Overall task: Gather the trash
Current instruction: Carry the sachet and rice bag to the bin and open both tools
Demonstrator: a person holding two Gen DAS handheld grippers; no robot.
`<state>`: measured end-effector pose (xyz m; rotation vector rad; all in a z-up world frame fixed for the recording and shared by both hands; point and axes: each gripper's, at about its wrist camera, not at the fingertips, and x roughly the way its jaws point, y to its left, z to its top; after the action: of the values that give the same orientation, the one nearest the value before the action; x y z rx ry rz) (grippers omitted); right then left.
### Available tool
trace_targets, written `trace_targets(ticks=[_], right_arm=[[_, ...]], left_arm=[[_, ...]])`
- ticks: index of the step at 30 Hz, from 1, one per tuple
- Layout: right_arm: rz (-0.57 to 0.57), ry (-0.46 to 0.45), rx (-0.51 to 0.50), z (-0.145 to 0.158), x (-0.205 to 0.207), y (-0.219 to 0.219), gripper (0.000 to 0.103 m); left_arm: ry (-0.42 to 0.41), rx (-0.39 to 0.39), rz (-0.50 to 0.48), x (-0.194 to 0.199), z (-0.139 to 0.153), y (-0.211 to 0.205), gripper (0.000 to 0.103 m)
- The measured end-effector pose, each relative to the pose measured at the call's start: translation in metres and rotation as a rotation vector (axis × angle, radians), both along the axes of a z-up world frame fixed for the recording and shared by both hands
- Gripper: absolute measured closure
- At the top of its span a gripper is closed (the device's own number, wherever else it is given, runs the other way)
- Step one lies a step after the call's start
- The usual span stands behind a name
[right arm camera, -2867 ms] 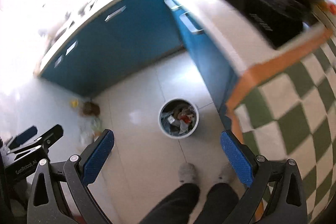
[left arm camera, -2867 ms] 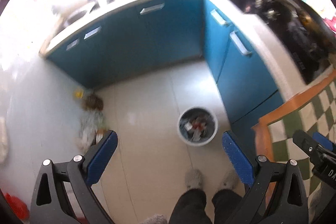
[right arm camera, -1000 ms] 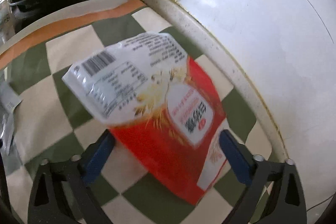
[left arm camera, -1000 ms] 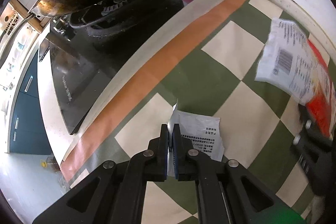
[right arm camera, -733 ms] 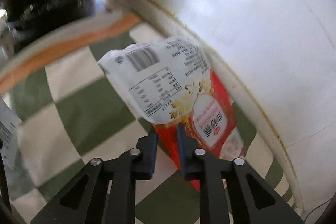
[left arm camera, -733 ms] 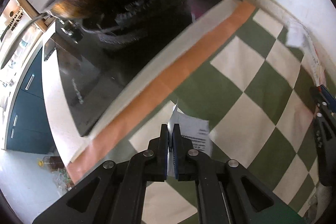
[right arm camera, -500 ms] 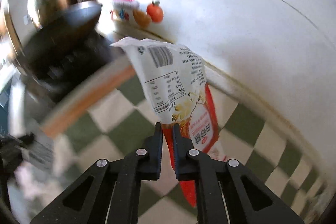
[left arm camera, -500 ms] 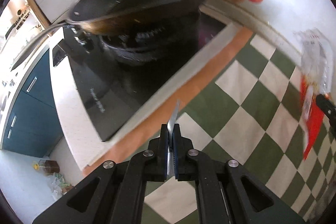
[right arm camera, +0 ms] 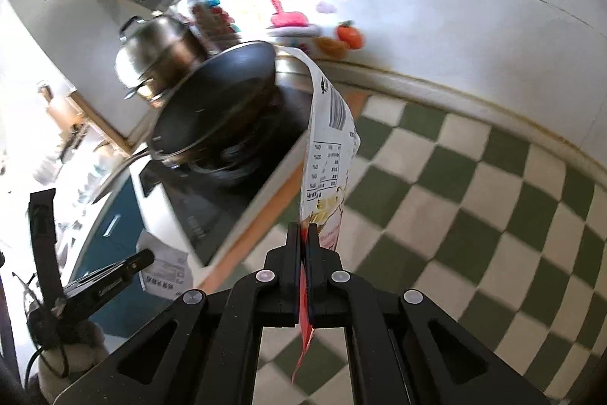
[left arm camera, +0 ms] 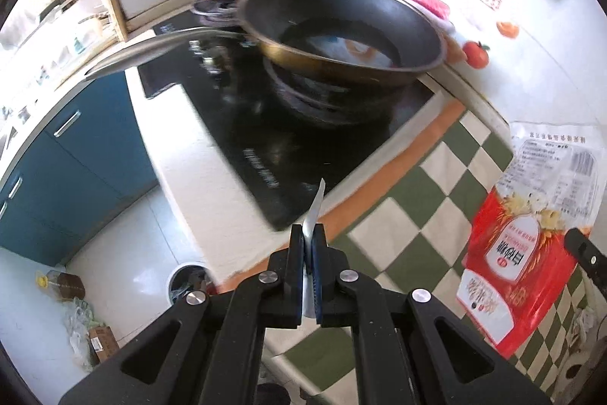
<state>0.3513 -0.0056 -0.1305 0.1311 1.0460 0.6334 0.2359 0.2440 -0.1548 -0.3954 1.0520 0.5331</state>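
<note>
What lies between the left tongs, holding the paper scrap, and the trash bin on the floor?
In the left wrist view, the white countertop edge lies between the left tongs, shut on the paper scrap, and the trash bin below.

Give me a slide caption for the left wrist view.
Left gripper pinches a white wrapper above the checkered cloth; trash bin below.

Left tool (left arm camera: 312,234) pinching paper scrap (left arm camera: 316,205)

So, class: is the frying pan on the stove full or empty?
Nearly empty: the frying pan shows a bare dark bottom with bright reflections; a thin film cannot be ruled out.
</note>
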Motion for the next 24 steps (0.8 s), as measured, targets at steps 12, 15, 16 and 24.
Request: trace_targets(ticks=[12, 15, 16, 24], right_arm=[[0.314, 0.119, 0.079, -0.019, -0.134, 0.150, 0.101], [0.391, 0.164, 0.058, -0.054, -0.170, 0.199, 0.101], [0.409, 0.184, 0.050, -0.068, -0.179, 0.213, 0.101], [0.473, 0.320, -0.098, -0.264, -0.241, 0.322, 0.101]], left_arm=[[0.044, -0.030, 0.235, -0.170, -0.025, 0.115, 0.102], [0.100, -0.083, 0.326, -0.219, -0.065, 0.154, 0.102], [0.111, -0.099, 0.347, -0.230, -0.078, 0.162, 0.102], [0.193, -0.297, 0.480, -0.306, -0.263, 0.237, 0.102]])
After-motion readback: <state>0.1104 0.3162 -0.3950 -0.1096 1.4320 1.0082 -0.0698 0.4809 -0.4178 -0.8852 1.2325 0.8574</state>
